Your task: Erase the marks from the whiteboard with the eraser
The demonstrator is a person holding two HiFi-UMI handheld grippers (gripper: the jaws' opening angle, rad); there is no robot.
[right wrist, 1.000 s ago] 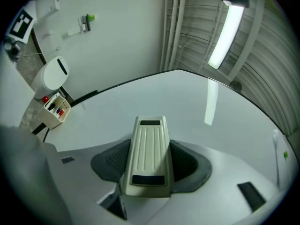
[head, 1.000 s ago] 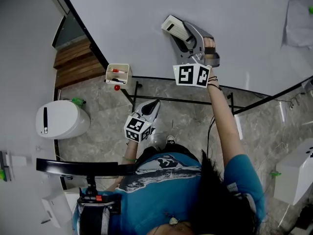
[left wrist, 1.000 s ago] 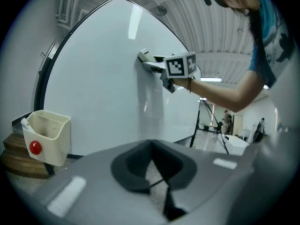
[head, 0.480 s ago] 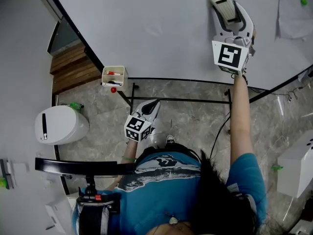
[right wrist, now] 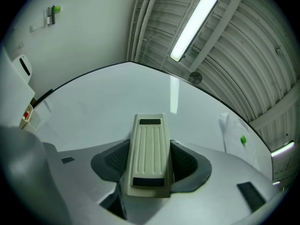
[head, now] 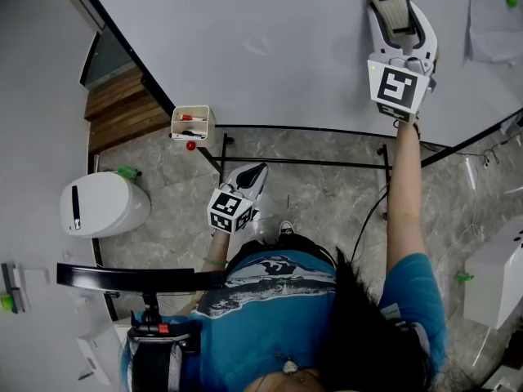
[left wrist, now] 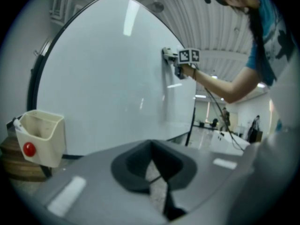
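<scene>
My right gripper [head: 391, 11] is raised high against the whiteboard [head: 270, 47] and is shut on a beige ribbed eraser [head: 392, 6]. In the right gripper view the eraser [right wrist: 149, 153] lies between the dark pads, pressed flat toward the white board [right wrist: 117, 102]. No marks show on the board around it. My left gripper [head: 249, 176] hangs low in front of the person's body, shut with nothing in it; its jaws [left wrist: 157, 170] meet in the left gripper view, where the right gripper [left wrist: 180, 60] shows on the board.
A small beige marker holder [head: 192, 123] with a red magnet hangs at the board's lower left edge. A sheet of paper [head: 494, 19] with a green magnet is stuck on the right. The board's black stand legs [head: 302, 166] cross the marble floor. A white bin [head: 102, 202] stands left.
My right gripper carried the eraser up and to the right across the board. The left gripper stayed put.
</scene>
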